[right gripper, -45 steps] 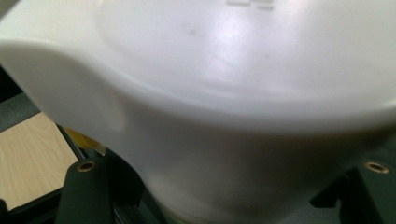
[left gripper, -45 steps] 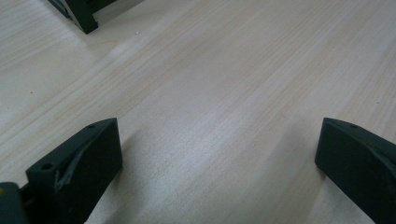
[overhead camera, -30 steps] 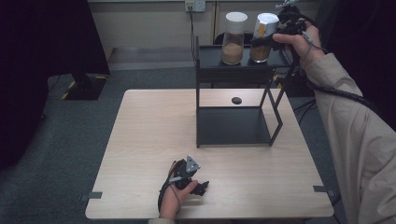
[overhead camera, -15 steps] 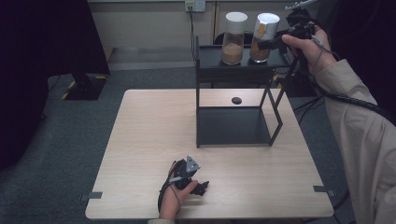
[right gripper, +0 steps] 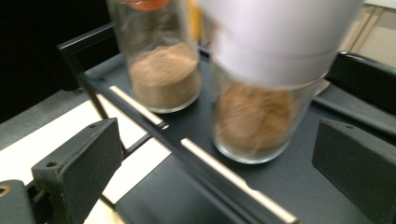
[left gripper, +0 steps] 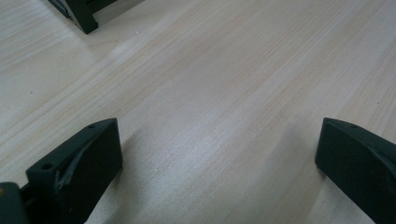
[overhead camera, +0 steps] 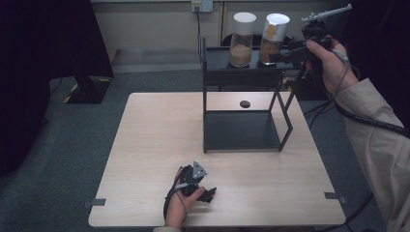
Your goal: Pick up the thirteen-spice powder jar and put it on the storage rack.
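Note:
Two glass jars of brown powder with white lids stand on the top shelf (overhead camera: 220, 72) of a black metal rack. These are the left jar (overhead camera: 241, 41) (right gripper: 161, 70) and the right jar (overhead camera: 272, 41) (right gripper: 261, 107). My right gripper (overhead camera: 282, 55) (right gripper: 215, 158) is held level at the right jar's base. Its jaws have just been opening and now stand wide. The right jar is just ahead of them, and neither pad touches it. My left gripper (overhead camera: 207, 194) (left gripper: 219, 154) rests on the wooden table (overhead camera: 154, 145) near the front edge, open over bare wood.
A small black round object (overhead camera: 245, 104) lies on the table behind the rack's lower shelf (overhead camera: 241, 130). The rack stands at the table's far right. Cables trail from both grippers. Grey carpet surrounds the table.
The right gripper held the right jar near its top a second ago. It has let go, opened, and moved down and back to the right. The left hand has stayed still.

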Tool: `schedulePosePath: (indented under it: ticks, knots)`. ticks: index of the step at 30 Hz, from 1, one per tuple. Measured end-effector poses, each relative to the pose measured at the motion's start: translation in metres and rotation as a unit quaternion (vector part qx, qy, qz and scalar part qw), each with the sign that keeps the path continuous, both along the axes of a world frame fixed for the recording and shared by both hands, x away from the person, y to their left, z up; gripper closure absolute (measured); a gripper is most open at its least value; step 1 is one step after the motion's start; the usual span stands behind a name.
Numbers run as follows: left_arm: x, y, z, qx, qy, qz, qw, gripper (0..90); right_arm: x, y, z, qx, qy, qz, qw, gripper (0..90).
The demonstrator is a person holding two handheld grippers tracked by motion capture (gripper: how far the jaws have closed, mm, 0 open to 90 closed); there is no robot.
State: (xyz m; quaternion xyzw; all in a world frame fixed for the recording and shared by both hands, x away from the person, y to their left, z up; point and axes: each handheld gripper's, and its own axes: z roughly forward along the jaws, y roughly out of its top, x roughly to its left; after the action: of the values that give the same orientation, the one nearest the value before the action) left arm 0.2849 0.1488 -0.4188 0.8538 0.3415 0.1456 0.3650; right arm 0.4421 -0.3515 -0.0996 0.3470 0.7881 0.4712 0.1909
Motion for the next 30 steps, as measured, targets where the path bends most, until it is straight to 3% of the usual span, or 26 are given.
schedulePosePath:
  ticks: [16,30]
  knots:
    - [0.000,0.000,0.000,0.000,0.000,0.000,1.0000,0.0,-0.017,0.008,-0.035,0.015,0.008,0.030,0.9994,1.3]
    - [0.000,0.000,0.000,0.000,-0.001,0.000,1.0000,0.0,-0.034,0.013,-0.084,0.027,0.028,0.067,0.9970,1.5]
